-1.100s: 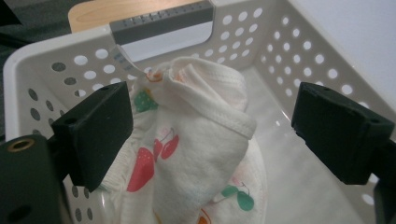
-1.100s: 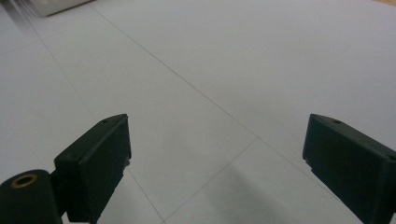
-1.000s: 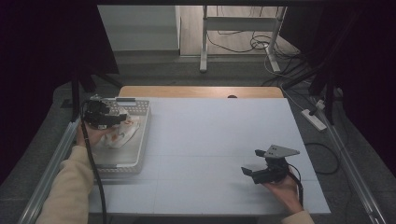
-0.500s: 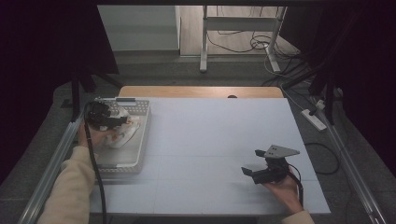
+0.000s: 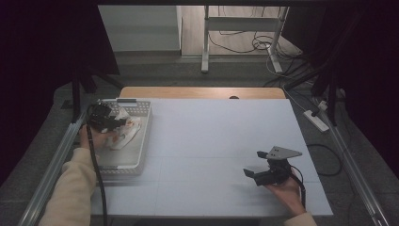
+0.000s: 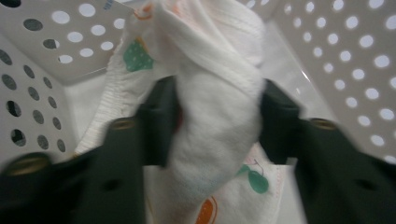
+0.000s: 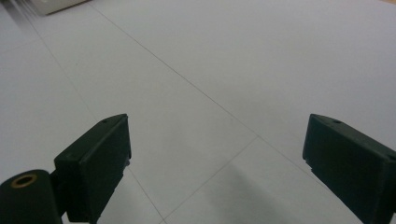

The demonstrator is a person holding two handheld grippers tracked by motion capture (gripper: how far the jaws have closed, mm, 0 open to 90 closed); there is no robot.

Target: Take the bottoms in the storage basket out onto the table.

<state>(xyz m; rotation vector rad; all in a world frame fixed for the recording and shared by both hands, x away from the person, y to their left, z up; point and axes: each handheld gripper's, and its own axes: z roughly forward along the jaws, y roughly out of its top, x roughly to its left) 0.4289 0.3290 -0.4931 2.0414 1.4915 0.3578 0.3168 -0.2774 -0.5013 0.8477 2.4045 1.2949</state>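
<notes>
Left tool (image 6: 217, 121) just closed on bunched cloth (image 6: 212, 93) in basket (image 5: 141, 141), lift goes straight up; right tool (image 7: 219, 158) open, empty, far across desk (image 5: 221, 136).

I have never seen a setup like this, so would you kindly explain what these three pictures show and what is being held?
A person sits at a white table and holds a hand-operated grasping tool in each hand; there is no robot arm. The high view looks down from above the person. The other two pictures come from small cameras riding on the tools, looking out between each tool's two black jaws.

At the table's left stands a perforated white basket. The left tool reaches into it, and its jaws have just been closing on a white cloth with small coloured prints; the left gripper view shows the cloth bunched between the pads.

The right tool hovers over bare table, jaws wide open, holding nothing.
</notes>
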